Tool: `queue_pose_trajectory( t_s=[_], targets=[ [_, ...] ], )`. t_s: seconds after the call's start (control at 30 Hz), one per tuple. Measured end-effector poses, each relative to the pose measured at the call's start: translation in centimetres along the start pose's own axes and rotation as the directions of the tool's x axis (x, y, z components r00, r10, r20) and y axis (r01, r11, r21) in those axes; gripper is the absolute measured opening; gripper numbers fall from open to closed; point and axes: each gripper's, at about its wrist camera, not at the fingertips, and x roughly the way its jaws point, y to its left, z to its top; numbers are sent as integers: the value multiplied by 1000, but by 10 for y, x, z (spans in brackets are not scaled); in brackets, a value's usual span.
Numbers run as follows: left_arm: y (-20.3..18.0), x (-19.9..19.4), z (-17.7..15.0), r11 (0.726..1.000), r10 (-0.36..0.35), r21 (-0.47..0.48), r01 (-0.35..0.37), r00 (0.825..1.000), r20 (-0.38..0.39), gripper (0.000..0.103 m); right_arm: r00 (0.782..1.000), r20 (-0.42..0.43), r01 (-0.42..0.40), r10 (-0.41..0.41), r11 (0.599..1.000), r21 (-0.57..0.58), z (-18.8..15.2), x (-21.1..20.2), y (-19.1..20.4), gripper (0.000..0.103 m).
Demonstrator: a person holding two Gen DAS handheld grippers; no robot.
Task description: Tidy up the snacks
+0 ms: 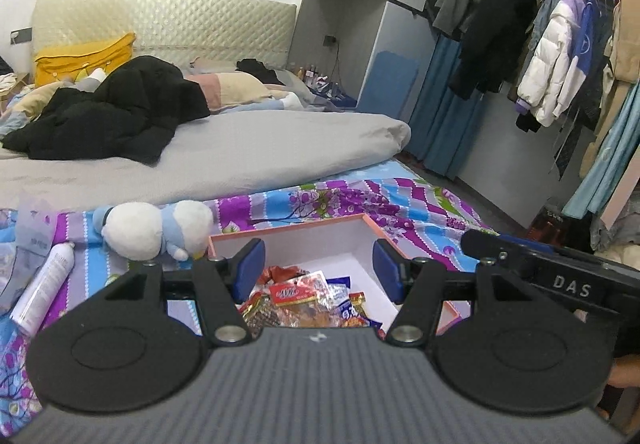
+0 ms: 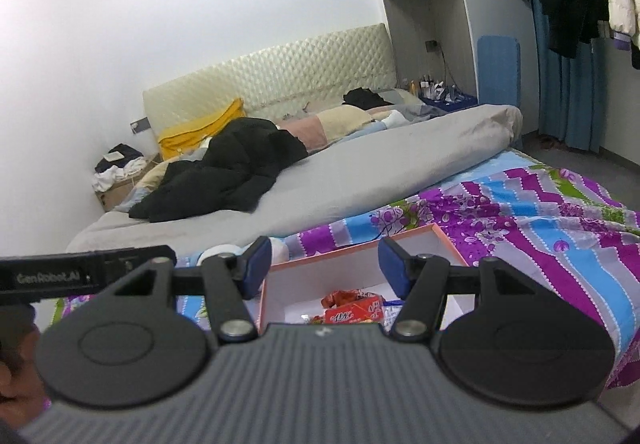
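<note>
A shallow white box with a pink rim [image 1: 362,222] [image 2: 352,258] lies on a purple and blue patterned sheet. Several wrapped snacks [image 1: 304,300] are heaped inside it, a red packet [image 2: 352,312] on top. My left gripper [image 1: 320,272] hangs above the box, open, its blue pads [image 1: 250,264] apart with nothing between them. Beside it, my right gripper [image 2: 324,268] also hovers over the box, open and empty. The right gripper's black body [image 1: 560,276] shows at the right of the left wrist view. The left gripper's body [image 2: 80,276] shows at the left of the right wrist view.
A white and blue plush toy [image 1: 156,226] and a white spray can [image 1: 44,294] lie left of the box. A grey duvet [image 1: 240,156] with a black coat [image 1: 120,116] covers the bed behind. Hanging clothes [image 1: 560,56] line the right wall.
</note>
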Motion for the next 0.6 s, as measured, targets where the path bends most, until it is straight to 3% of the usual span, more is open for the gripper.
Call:
queue_pose_trajectory(
  t_s=[0.33,0.6],
  targets=[
    [2,-58,-55,1000,20,1,-20,1000,2,68,1000,23,0,0,1000,1,-38,-47,11,61],
    [1,-73,-95,999,33,7,-33,999,-22,69,1000,-10,3,-3,1000,3,-76,-63,12,61]
  ],
)
